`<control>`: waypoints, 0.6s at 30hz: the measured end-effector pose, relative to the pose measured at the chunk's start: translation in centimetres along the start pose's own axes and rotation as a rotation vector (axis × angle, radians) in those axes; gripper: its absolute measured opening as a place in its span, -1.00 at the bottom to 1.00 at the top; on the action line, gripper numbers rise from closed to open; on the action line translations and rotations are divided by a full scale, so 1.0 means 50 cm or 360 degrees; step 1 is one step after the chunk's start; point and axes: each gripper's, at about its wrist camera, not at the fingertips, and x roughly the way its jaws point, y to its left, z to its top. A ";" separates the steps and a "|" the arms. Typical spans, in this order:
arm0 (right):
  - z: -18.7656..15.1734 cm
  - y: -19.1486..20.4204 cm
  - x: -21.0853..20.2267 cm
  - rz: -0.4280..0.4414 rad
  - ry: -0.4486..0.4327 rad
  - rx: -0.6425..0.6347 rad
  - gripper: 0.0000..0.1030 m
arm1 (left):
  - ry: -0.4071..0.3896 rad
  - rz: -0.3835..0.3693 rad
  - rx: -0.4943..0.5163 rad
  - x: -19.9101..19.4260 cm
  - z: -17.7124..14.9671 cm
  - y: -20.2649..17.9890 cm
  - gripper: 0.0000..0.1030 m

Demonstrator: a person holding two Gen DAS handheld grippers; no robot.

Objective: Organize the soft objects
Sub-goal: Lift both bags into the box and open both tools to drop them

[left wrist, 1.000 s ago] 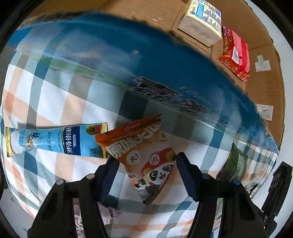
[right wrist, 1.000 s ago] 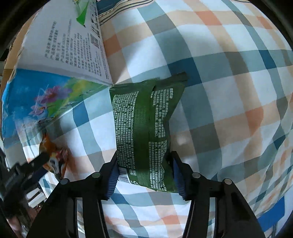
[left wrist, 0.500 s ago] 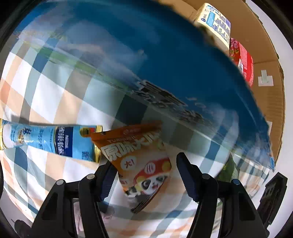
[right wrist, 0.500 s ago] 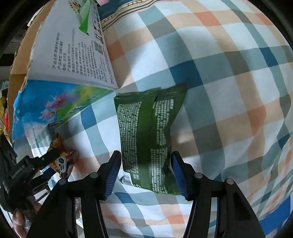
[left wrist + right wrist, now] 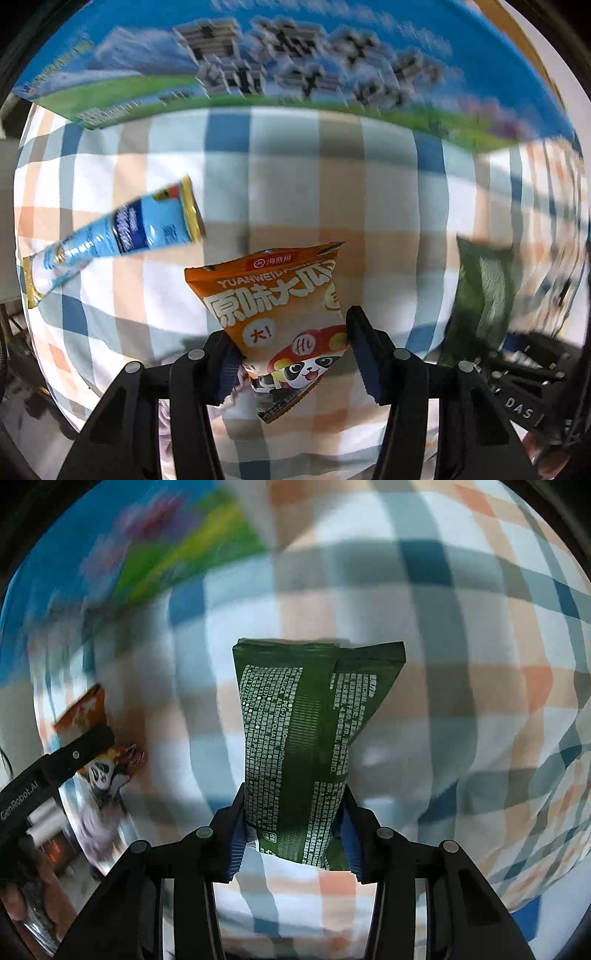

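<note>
My left gripper point(image 5: 291, 354) is shut on an orange snack packet with a panda point(image 5: 280, 317) and holds it above the checked cloth point(image 5: 280, 177). My right gripper point(image 5: 293, 830) is shut on the lower end of a dark green packet with white print point(image 5: 306, 738), which stands up from the fingers. The orange packet also shows at the left of the right wrist view point(image 5: 96, 753), under the left gripper's finger. The green packet shows blurred at the right of the left wrist view point(image 5: 480, 291).
A blue tube with gold ends point(image 5: 110, 236) lies on the cloth to the left. A large blue and green printed carton point(image 5: 295, 59) stands at the far edge of the cloth; it also shows in the right wrist view point(image 5: 110, 554).
Both grippers have closed on their packets and lifted them off the cloth. Both views have swung, and the cardboard box with its items has left the left wrist view.
</note>
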 end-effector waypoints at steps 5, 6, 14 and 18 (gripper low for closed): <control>-0.028 0.021 0.002 -0.0089 -0.0034 -0.0129 -0.07 | 0.0012 -0.0007 -0.0101 0.040 0.021 -0.012 0.03; -0.030 0.020 0.000 -0.0081 -0.0049 -0.0110 -0.05 | 0.0009 -0.0010 -0.0106 0.044 0.025 -0.015 0.03; -0.020 0.014 -0.005 -0.0086 -0.0088 0.0023 -0.05 | -0.0034 0.0011 -0.0094 0.032 0.040 -0.020 -0.05; -0.025 -0.016 -0.017 -0.0072 -0.0079 0.0053 -0.18 | -0.0077 0.0028 -0.0059 -0.008 0.016 -0.016 -0.08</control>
